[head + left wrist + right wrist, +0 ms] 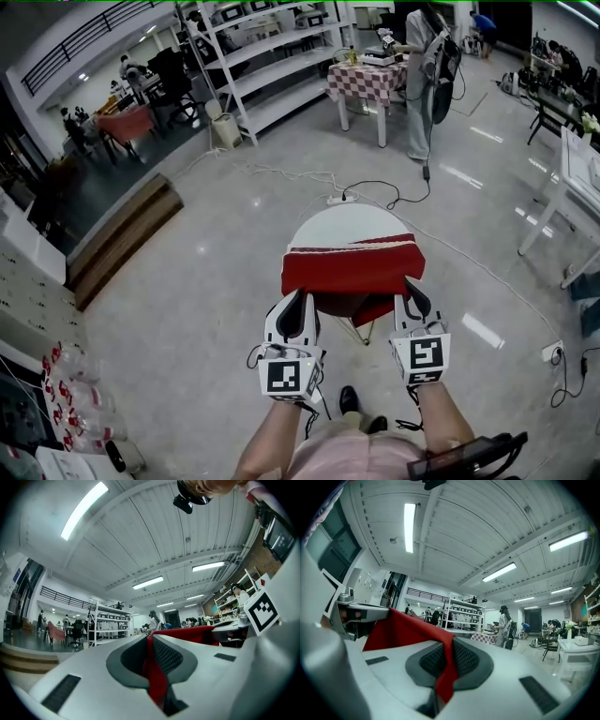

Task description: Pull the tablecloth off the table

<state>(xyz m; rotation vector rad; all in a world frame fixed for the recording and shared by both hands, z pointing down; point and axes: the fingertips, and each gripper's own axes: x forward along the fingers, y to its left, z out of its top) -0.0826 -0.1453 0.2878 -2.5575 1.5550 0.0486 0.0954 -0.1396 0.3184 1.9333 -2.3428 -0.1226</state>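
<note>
A red tablecloth (352,267) with a white stripe near its far edge lies bunched over the near half of a small round white table (342,223); the far half of the tabletop is bare. My left gripper (300,295) is shut on the cloth's near left edge, and red fabric (154,667) shows pinched between its dark pads. My right gripper (412,292) is shut on the near right edge, with a red fold (445,667) clamped between its pads. The cloth stretches between the two grippers and sags below the table edge.
A power strip and cables (342,195) lie on the glossy floor behind the table. A checkered table (367,80) with a person (427,66) beside it stands further back, next to white shelving (267,56). A white table (577,178) is at the right, wooden steps (122,234) at the left.
</note>
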